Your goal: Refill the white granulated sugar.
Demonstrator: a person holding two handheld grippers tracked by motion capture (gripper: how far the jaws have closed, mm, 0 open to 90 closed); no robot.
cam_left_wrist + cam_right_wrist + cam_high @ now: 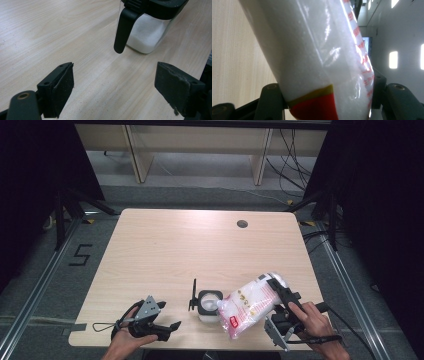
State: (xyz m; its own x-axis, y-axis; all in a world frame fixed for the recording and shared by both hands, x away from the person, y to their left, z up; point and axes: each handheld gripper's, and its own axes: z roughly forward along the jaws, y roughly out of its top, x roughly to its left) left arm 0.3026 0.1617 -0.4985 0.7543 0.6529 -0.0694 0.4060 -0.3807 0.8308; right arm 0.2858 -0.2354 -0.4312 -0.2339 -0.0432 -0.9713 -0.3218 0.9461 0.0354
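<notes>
Bag (250,305) of white granules sits at lower right of the high view, clamped in my right gripper (280,295) and tipped toward the open jar (209,303) at bottom centre. I'd keep the tilt gentle so it pours in, not over the rim. My left gripper (167,328) hangs wide open, holding nothing; its view shows the jar's lid handle (124,30) and the fill level, which the high view hides.

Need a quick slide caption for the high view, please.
Right gripper tilts a bag of white granules toward the open container; left gripper waits open beside it.
</notes>
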